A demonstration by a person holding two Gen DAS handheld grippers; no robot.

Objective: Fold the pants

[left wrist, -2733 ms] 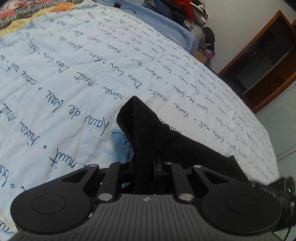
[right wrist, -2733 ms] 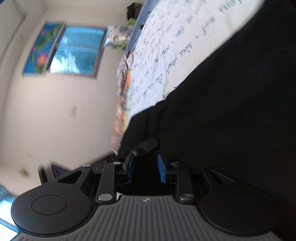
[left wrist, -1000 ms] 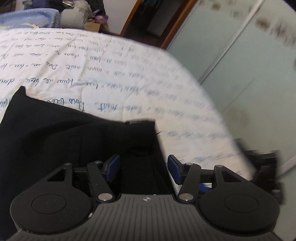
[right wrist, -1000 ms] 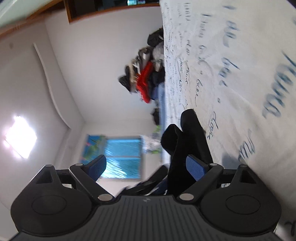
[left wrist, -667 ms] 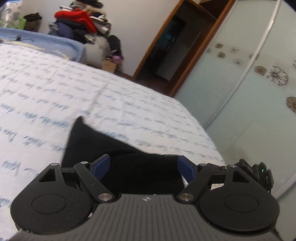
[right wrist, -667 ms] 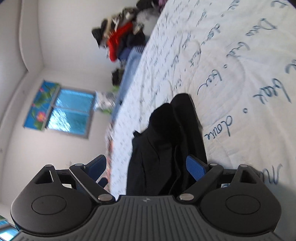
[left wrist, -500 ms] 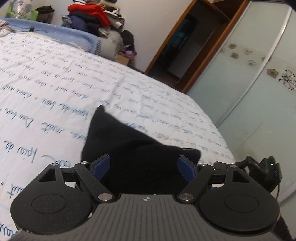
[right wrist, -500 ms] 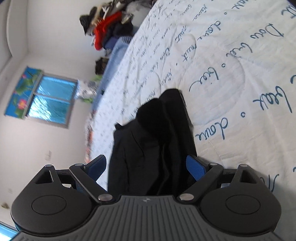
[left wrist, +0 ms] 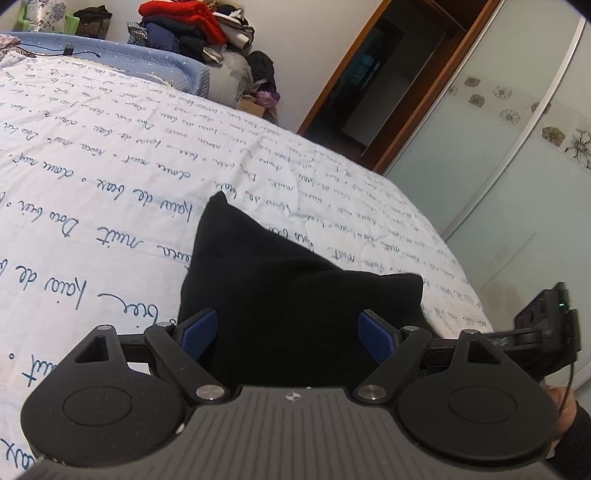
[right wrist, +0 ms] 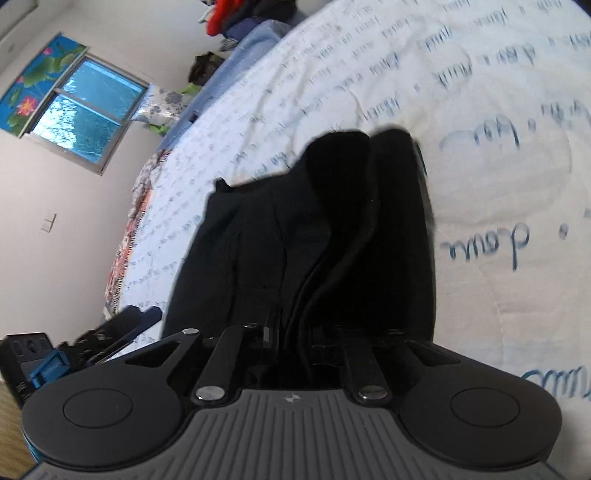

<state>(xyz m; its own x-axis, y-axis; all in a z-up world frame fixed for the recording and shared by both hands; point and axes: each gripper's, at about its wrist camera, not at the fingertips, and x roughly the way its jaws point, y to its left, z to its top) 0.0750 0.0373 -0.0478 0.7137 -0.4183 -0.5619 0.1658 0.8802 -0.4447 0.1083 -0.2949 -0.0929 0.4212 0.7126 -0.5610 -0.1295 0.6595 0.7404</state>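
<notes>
The black pants lie folded on a white bedspread with blue script. My left gripper is open, its blue pads wide apart just above the near edge of the pants, holding nothing. In the right wrist view the pants show as a stack of folded layers. My right gripper is shut on the near edge of the pants; its fingertips are hidden in the dark cloth.
A pile of clothes sits past the far edge of the bed. A doorway and a sliding wardrobe door stand on the right. A window is on the far wall. The other gripper shows at lower left.
My right gripper has closed on the near edge of the pants; it was open half a second ago. My left gripper, earlier shut on the cloth, stays open and has shifted slightly.
</notes>
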